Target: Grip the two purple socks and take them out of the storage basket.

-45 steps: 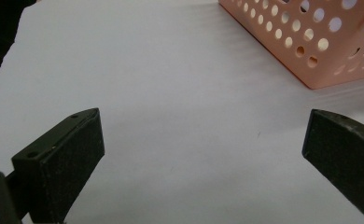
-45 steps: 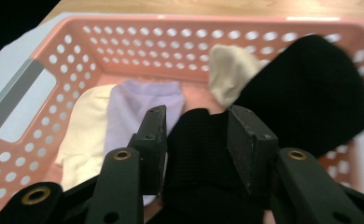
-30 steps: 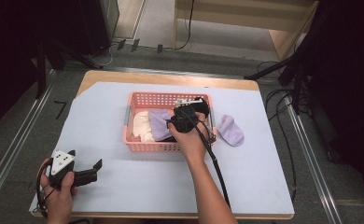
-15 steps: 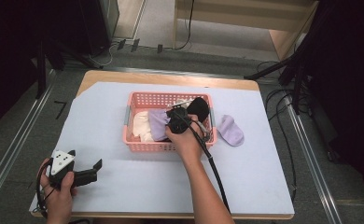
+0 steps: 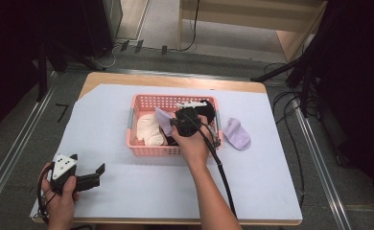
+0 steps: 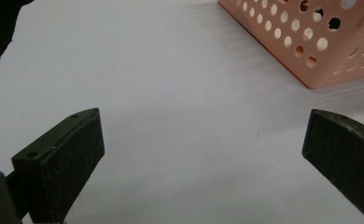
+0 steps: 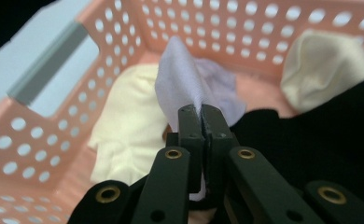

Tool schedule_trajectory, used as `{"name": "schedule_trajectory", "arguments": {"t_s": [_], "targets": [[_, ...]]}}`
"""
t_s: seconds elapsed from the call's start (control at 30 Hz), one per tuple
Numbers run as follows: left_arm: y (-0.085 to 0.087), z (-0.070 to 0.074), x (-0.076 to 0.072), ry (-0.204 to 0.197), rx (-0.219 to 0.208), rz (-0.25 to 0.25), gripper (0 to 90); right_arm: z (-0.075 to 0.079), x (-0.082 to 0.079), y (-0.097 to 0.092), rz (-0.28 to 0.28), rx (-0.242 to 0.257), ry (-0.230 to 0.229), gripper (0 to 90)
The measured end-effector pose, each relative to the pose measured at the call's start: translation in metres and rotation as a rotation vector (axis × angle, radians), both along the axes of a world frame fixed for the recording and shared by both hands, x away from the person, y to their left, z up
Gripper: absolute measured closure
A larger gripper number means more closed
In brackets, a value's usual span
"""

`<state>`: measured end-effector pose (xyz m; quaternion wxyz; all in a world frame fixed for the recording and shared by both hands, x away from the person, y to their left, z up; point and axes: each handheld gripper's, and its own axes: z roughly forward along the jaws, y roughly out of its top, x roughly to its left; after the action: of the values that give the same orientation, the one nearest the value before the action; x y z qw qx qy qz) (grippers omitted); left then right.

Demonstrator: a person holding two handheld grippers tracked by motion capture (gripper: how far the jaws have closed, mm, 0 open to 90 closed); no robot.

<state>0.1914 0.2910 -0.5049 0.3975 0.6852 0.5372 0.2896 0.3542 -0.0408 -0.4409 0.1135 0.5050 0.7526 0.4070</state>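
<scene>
1. The right gripper (image 7: 202,112) stood over the pink basket (image 5: 149,102), its jaws pressed together on a fold of a lilac sock (image 7: 182,84). They had just been closing, and the cloth was pinched between the pads.
2. In the right gripper view, the held lilac sock rose from the jaw tips in a peak, with the rest of it trailing down into the basket.
3. In the high view, the right gripper (image 5: 185,122) sat at the middle of the basket, with the lilac sock (image 5: 164,120) just to its left.
4. A cream sock (image 5: 149,129) lay in the left part of the basket, beside the held one. Dark cloth (image 7: 320,140) lay in the basket next to the jaws.
5. A second lilac sock (image 5: 237,134) lay on the counter (image 5: 127,191) just outside the right wall of the basket.
6. The left gripper (image 6: 203,154) rested at the near left corner of the counter, well apart from the basket. Its jaws stood wide apart with nothing between them, over bare white surface.
</scene>
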Motion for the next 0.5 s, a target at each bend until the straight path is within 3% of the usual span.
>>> {"name": "schedule_trajectory", "arguments": {"t_s": [0.5], "targets": [[0.000,0.000,0.000,0.000,0.000,-0.001,0.0,0.026,-0.004,-0.012,-0.058,0.034,-0.121,88.7]]}}
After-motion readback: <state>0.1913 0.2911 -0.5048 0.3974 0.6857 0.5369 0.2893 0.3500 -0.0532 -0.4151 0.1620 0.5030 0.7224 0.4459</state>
